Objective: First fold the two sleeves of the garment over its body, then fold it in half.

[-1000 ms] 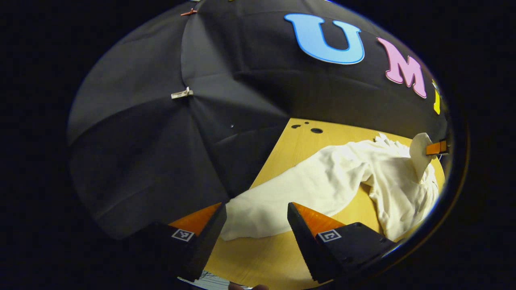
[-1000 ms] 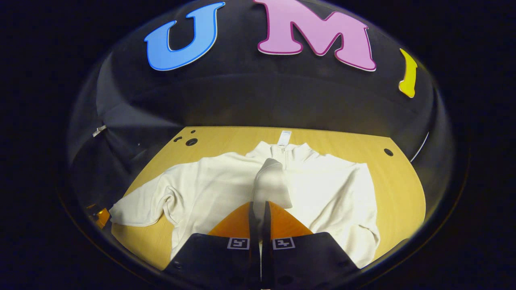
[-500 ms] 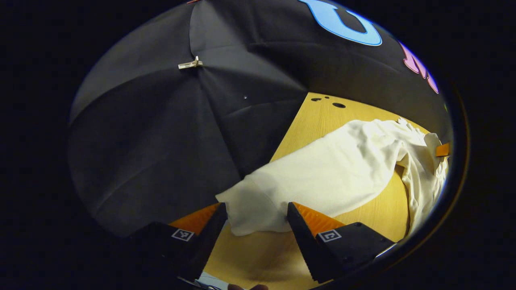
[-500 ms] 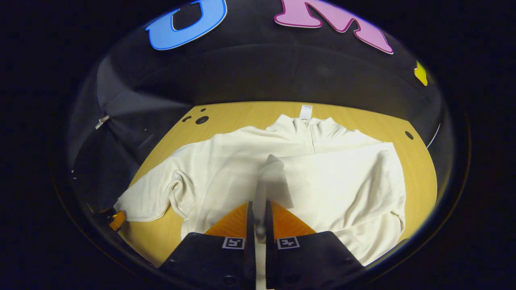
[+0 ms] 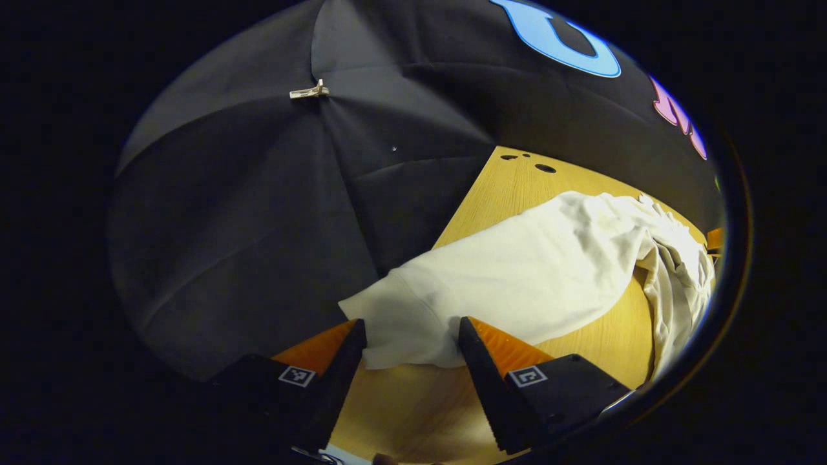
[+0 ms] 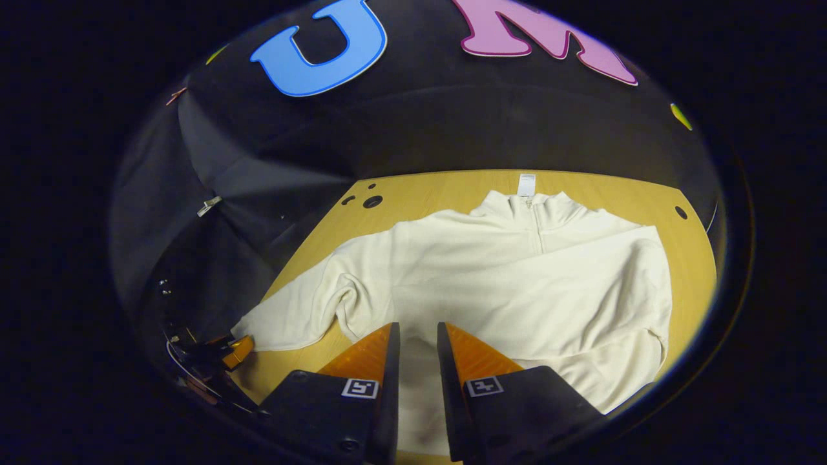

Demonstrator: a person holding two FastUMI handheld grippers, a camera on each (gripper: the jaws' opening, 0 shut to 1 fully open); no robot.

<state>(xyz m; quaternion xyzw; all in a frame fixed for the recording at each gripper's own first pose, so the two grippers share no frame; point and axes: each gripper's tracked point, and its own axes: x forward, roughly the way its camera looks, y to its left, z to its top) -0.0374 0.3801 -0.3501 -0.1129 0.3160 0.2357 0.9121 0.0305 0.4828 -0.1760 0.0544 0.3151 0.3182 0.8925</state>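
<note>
A cream zip-neck sweatshirt (image 6: 491,271) lies flat on the wooden table (image 6: 439,187), collar at the far side. One sleeve (image 6: 568,290) lies folded across the body, its end under my right gripper (image 6: 418,330), which stands a little open just above the cloth. The other sleeve (image 5: 517,278) stretches out toward the table's left edge. Its cuff (image 5: 404,329) lies between the fingers of my left gripper (image 5: 411,325), which is open around it. The right gripper view shows that left gripper (image 6: 232,349) at the cuff (image 6: 258,329).
Round holes (image 6: 371,201) sit in the table's far left corner, and another hole (image 6: 680,212) at the far right. A white label (image 6: 526,184) sticks out past the collar. The black cloth wall, held by a clip (image 5: 309,92), hangs close beside the table's left edge.
My right gripper lowered the sleeve end onto the body and opened, letting it go. My left gripper moved forward until the other cuff came between its open fingers.
</note>
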